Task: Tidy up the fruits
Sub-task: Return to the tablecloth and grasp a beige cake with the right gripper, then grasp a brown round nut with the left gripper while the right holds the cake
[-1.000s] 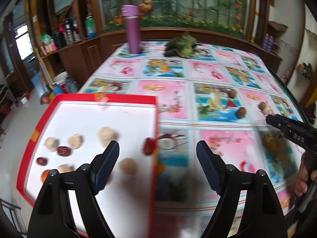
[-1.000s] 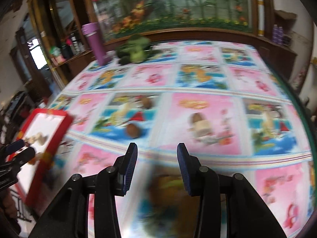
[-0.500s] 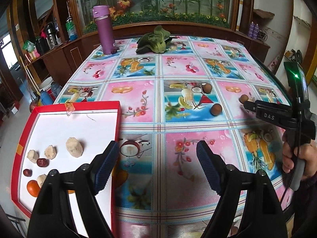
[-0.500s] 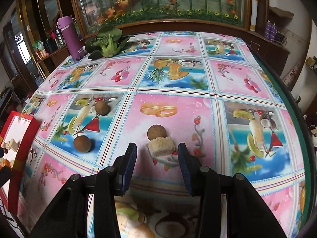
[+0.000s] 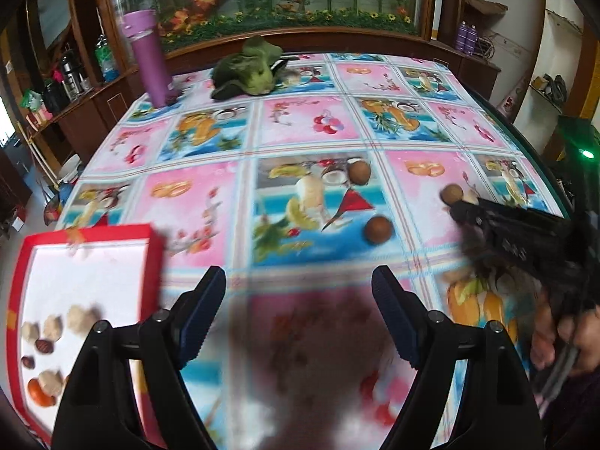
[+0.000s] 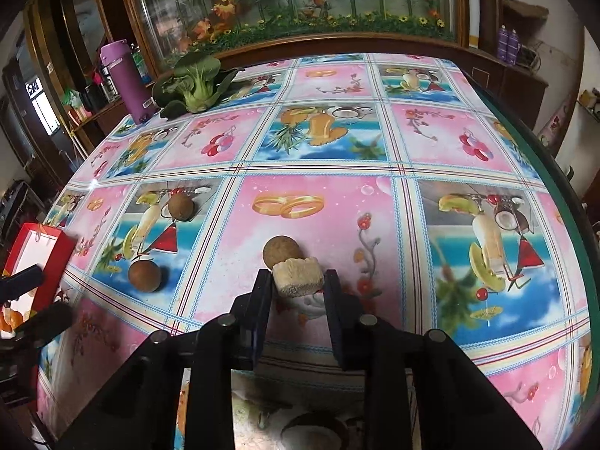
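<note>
Right gripper (image 6: 298,281) has moved in since half a second ago: jaws now bracket the pale chunk (image 6: 299,276) mid-table, touching a brown round fruit (image 6: 282,251); squeeze unconfirmed, cannot tell. Left gripper (image 5: 298,292) swung off the red tray (image 5: 152,258), jaws wide, empty. Pick likely imminent.

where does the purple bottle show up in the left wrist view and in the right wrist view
Left wrist view: purple bottle stands upper left, at the table's far edge, blurred.
Right wrist view: purple bottle stands far left, upper part, same far edge.
Shared landmark: the leafy green vegetable lies just right of it in both.
</note>
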`<state>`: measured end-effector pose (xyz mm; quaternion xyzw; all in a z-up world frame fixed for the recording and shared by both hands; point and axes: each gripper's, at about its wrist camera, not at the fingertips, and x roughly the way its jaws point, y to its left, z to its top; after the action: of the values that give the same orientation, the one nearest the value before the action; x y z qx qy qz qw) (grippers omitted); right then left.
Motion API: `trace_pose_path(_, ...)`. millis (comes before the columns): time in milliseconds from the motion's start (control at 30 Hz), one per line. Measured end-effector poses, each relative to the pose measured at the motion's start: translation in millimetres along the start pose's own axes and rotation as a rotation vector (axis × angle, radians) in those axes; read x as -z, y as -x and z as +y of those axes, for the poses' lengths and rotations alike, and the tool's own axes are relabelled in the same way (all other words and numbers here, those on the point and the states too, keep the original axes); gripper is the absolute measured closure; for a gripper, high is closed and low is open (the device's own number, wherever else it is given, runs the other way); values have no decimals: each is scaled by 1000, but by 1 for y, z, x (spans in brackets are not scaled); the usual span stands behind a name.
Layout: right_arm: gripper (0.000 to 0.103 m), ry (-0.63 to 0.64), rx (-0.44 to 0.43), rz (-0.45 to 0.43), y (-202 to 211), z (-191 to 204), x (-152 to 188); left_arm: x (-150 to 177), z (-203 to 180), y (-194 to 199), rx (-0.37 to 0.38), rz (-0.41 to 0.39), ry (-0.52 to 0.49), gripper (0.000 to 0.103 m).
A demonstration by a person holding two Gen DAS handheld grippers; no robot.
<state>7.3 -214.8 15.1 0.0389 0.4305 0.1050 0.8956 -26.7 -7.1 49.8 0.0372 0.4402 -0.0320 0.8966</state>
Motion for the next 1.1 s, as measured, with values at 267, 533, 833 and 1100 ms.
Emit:
trace_pose_path(267,76,-33,-7,-57,18,-4,-3,-18,-29,-28,73,20,-22,22)
trace_pose_path(533,76,-87,-34,-93,25,-12,-7,-19,-42,-51,100,42,-30,44)
trace_pose_path(833,76,-84,-68,-60,19,-7,-6,-21,-36,-58,110,29,-11,65)
trace_pose_path(1100,76,-50,-62,-85,18,-1,-5,-17,-29,-55,136,15,8,78)
